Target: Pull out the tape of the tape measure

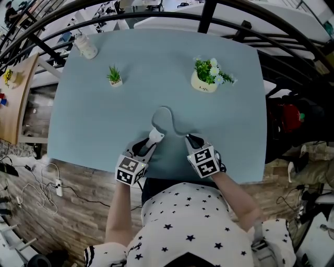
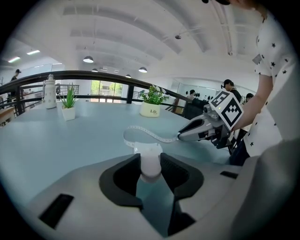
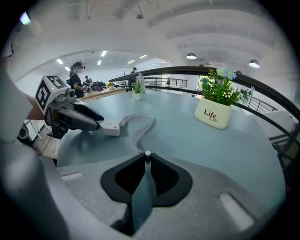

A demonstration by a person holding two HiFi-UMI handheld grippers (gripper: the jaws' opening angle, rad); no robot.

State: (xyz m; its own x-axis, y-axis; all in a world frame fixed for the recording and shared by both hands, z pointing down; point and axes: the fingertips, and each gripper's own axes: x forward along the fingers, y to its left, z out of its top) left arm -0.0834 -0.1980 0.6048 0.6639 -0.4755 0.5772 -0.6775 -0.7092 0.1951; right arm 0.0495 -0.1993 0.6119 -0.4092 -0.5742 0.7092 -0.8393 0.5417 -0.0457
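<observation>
In the head view, my left gripper [image 1: 151, 141] is shut on the white case of the tape measure [image 1: 155, 135], low over the pale blue table [image 1: 94, 120]. The left gripper view shows the case [image 2: 151, 159] pinched between both jaws. A white tape [image 1: 166, 110] curls out of the case in a loop and runs to my right gripper [image 1: 189, 138]. The right gripper's jaws are closed on the tape's end tab [image 3: 147, 154], with the tape [image 3: 139, 125] trailing off toward the case [image 3: 110, 128]. The two grippers hang close together near the table's front edge.
A cream pot of flowers [image 1: 204, 82] stands at the back right, a small potted green plant [image 1: 115, 77] at the back left, and a white bottle [image 1: 86, 48] near the far left corner. A black railing [image 1: 209, 15] runs behind the table. The person's torso is against the front edge.
</observation>
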